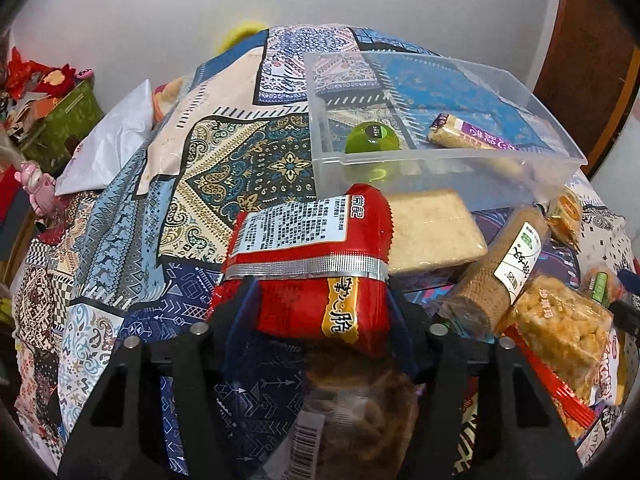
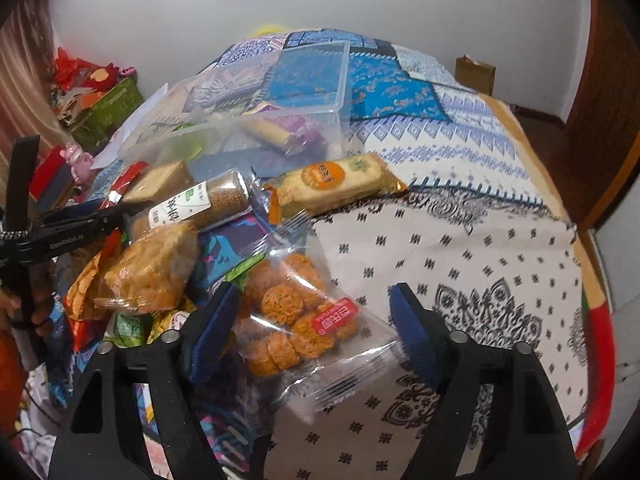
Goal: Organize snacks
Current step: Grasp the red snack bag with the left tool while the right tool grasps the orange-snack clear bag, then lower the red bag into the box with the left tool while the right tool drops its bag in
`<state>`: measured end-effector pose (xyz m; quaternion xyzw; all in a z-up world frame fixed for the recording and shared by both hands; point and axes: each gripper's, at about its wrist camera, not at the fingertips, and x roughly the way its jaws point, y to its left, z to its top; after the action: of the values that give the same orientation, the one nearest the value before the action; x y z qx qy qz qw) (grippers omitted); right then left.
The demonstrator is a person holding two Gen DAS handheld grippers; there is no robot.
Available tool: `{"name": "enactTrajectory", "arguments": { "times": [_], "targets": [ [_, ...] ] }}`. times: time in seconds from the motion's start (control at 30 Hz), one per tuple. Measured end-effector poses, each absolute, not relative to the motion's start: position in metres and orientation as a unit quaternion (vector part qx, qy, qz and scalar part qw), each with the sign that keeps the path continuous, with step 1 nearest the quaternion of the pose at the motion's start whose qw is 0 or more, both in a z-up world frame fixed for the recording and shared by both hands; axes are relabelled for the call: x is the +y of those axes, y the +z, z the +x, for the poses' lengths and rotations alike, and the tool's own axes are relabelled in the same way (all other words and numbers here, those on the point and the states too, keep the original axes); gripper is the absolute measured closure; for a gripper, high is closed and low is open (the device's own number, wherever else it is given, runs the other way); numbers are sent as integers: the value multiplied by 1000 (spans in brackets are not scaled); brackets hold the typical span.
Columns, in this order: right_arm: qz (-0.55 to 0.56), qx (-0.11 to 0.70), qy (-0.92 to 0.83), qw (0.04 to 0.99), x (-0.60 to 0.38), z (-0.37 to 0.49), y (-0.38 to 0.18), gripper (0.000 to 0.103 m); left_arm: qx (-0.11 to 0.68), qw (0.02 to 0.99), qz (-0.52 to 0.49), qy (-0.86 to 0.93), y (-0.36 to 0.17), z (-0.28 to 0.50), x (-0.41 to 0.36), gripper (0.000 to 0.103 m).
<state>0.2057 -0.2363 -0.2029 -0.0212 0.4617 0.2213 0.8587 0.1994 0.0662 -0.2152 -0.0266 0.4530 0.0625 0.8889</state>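
My left claw (image 1: 320,300) pinches the light, crinkly red snack packet (image 1: 308,264) at six o'clock from the clear bin (image 1: 448,160); right claw (image 2: 314,334) gapes around fragile cookies (image 2: 292,312).

Red snack packet (image 1: 308,264) lies label-up, just before the clear bin (image 1: 460,160).

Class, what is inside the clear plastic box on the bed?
Inside the clear plastic box: a green round container and a purple-wrapped snack bar. The container's lower part blurs behind the front wall.
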Motion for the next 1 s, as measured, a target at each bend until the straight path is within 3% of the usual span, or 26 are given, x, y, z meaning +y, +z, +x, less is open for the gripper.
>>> {"name": "enactTrajectory", "arguments": {
  "times": [0.27, 0.57, 0.6, 0.67, 0.77, 1.0],
  "targets": [
    [-36, 466, 239, 851, -235, 198, -200, 25, 441, 894, -52, 62, -203, 186, 81, 76],
    [-70, 465, 235, 851, -218, 206, -211, 22, 417, 906, -59, 39, -177, 165, 80, 86],
    [-73, 465, 233, 851, -216, 208, -214, 23, 413, 908, -60, 36, -174, 163, 80, 86],
    [-76, 465, 231, 852, -215, 209, -216, 36, 406, 911, -61, 33, -167, 158, 80, 86],
    [-68, 462, 241, 851, -216, 207, -214, 47, 392, 917, -64, 26, -157, 153, 79, 87],
    [-52, 445, 238, 862, -223, 199, -197, 51, 362, 930, -68, 18, -134, 142, 76, 87]
  ]
}}
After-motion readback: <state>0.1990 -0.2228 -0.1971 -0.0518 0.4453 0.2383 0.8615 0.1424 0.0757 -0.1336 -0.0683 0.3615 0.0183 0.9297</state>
